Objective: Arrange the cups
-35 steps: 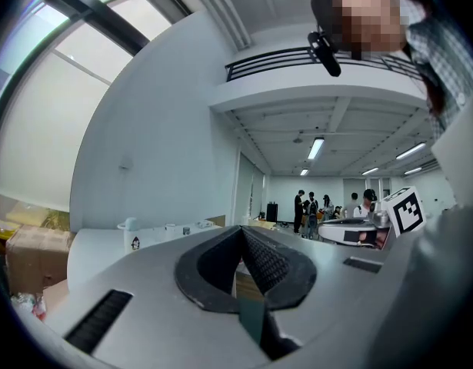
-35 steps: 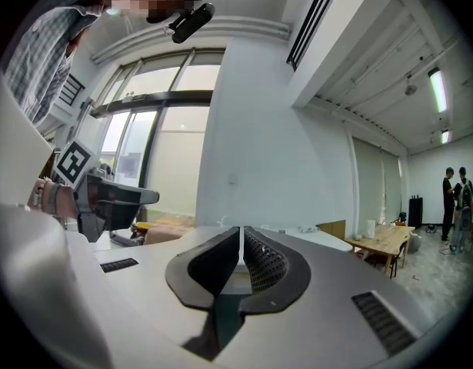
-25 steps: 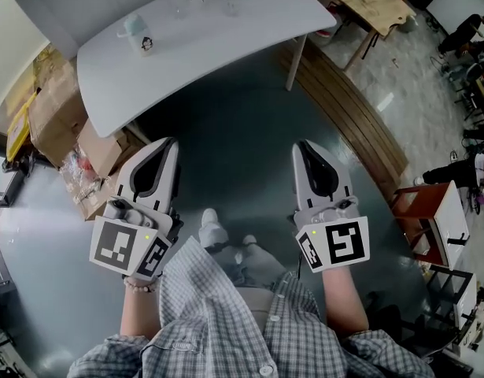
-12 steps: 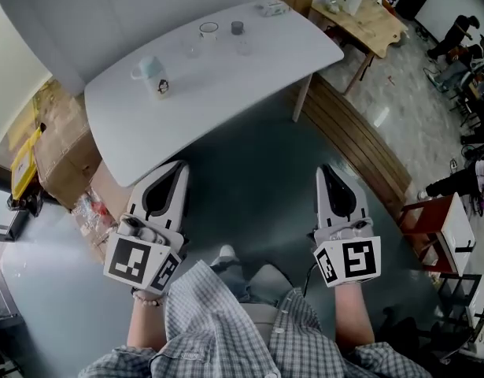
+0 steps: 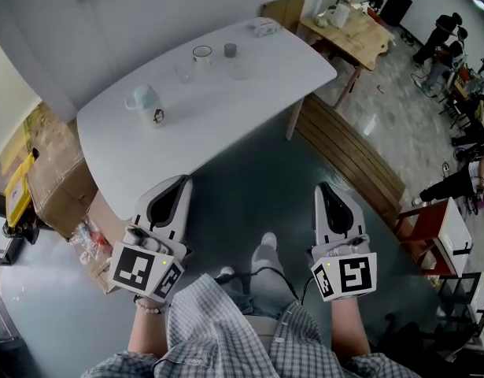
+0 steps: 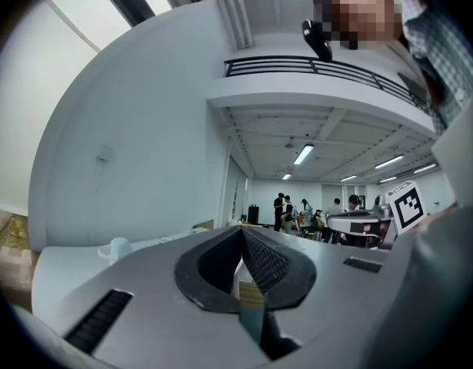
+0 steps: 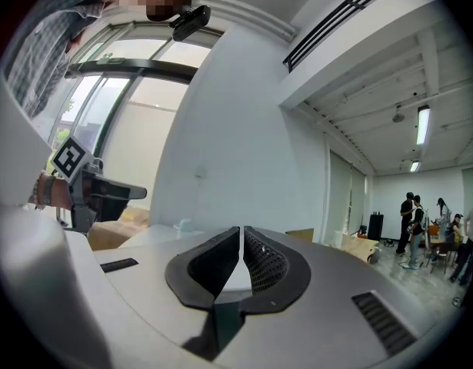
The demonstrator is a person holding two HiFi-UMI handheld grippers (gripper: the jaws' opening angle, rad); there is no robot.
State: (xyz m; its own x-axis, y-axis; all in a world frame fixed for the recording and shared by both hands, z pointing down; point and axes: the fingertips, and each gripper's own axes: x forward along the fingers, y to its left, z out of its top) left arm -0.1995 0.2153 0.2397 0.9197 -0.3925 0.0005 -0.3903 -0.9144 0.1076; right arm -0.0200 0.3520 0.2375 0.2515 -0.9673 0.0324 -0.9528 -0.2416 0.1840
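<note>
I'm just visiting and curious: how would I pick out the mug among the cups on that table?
Find the white table ahead of the person. Near its left end, by the cardboard boxes, stands the mug, next to a small printed cup. It alone is pale green, with a side handle.

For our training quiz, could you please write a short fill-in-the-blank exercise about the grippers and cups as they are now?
1. The left gripper and the right gripper both have their jaws ____.
2. Neither gripper holds a ____.
3. The handled mug stands on the ____ table.
Missing words: shut; cup; white.
</note>
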